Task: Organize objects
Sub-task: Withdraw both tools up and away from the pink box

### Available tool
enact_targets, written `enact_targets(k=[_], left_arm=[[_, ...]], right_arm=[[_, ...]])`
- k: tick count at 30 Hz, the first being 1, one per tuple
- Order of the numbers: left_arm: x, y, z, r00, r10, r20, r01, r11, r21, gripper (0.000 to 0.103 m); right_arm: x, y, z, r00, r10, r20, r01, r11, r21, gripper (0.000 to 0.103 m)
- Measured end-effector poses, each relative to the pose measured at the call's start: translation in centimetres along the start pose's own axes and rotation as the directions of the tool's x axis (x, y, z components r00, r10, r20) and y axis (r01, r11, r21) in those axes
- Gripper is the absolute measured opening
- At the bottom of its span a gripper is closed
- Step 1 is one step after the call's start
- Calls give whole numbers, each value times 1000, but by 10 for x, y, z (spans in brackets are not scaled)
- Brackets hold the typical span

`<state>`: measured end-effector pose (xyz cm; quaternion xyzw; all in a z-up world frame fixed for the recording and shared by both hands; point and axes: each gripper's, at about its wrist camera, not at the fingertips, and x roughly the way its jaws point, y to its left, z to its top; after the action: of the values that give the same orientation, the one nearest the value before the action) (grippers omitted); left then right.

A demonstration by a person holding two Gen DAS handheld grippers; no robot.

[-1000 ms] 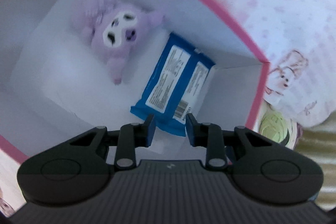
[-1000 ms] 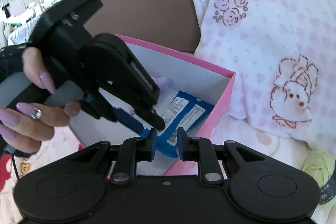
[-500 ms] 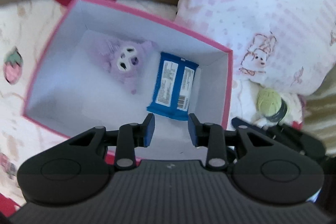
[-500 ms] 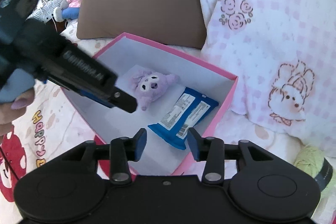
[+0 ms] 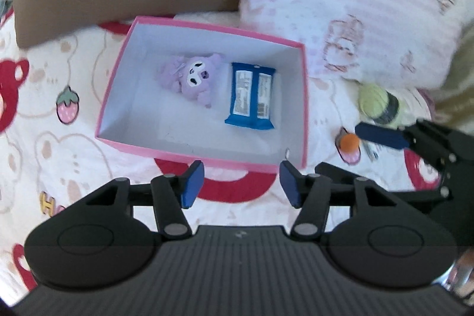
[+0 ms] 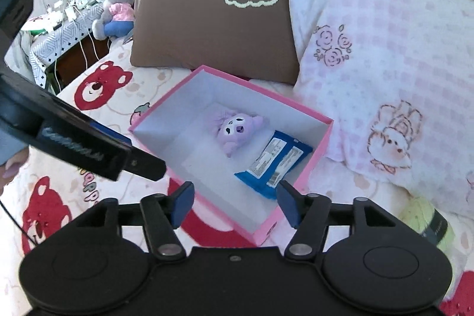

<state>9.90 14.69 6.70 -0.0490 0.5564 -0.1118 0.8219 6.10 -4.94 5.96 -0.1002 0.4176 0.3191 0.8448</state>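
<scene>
A pink box [image 5: 302, 96] [image 6: 321, 144] with a white inside sits on the bed. In it lie a purple plush toy [image 5: 192, 76] [image 6: 235, 128] and, to its right, a blue snack packet [image 5: 251, 95] [image 6: 274, 163]. My left gripper [image 5: 241, 185] hangs above the box's near edge, its jaws opening and nothing between them. My right gripper [image 6: 234, 200] hovers over the box's near corner, jaws also opening and empty. In the left wrist view the right gripper's fingers [image 5: 382, 135] reach in from the right. The left gripper's body [image 6: 71, 150] crosses the right wrist view at the left.
A green yarn ball [image 5: 376, 104] [image 6: 426, 224] and a small orange ball [image 5: 349, 142] lie on the bedsheet right of the box. A brown pillow [image 6: 213, 28] and a pink checked pillow [image 6: 385, 73] stand behind it. A side table with a plush toy [image 6: 114, 5] is far left.
Both grippers have let go of the blue packet, which now lies in the box, and have risen away from it. Their jaws have spread apart.
</scene>
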Motion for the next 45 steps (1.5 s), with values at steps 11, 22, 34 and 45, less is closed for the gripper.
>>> enact_targets(k=[11,22,34,45], left_arm=[[-51,-25,-38,998,-59,11,58,993,104,73],[-69,-59,-71,994,-106,9,103,978,181,97],[-53,-92,-98,992,-103,-67,116,965,237,98],[-3,-116,-105,983,-62,-175,107,958,265,98]], right_arm=[[-52,12,-29,997,-78,6,78,997,2,80],[-93,19,-55,989,-149,-7,149,989,20,89],[-107,4,-109,982,-187,-35,188,982,8,89],[-88,-28,-161,971,-219,-97,224,974,42,89]])
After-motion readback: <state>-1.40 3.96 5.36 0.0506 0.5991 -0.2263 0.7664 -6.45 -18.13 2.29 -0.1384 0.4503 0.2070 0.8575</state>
